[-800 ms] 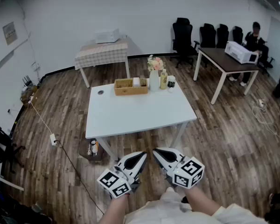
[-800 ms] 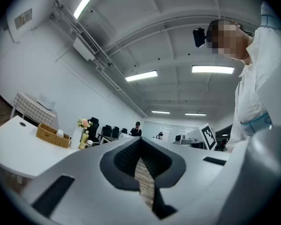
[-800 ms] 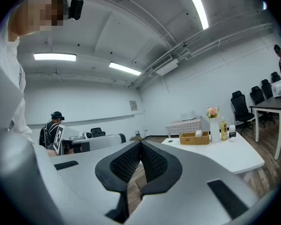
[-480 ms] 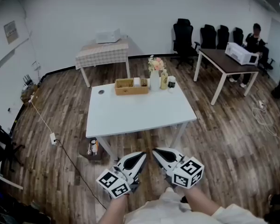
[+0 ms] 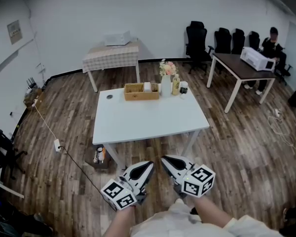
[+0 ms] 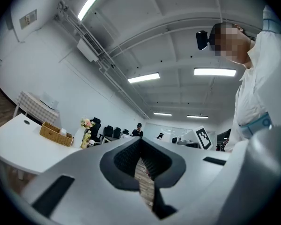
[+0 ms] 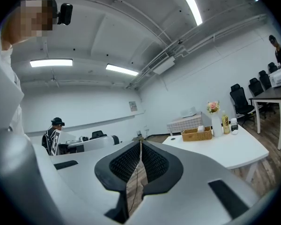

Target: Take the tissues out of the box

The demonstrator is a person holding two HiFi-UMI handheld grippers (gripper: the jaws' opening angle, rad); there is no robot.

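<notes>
Head view: little has moved. The counter (image 5: 150,120) sits slightly further right in frame, and both claws are where they were. The left claw (image 5: 149,166) and right claw (image 5: 166,160) hang off the near edge, well apart from the basket (image 5: 140,92) at the far edge, which holds what look like the white tissues (image 5: 147,86).

Left gripper view: jaws together, empty.

Right gripper view: same.

Risk: a claw arriving closed would shove the basket rather than pinch a tissue.

Right gripper (image 7: 140,146) closed, empty, white table (image 7: 220,149) beyond
</notes>
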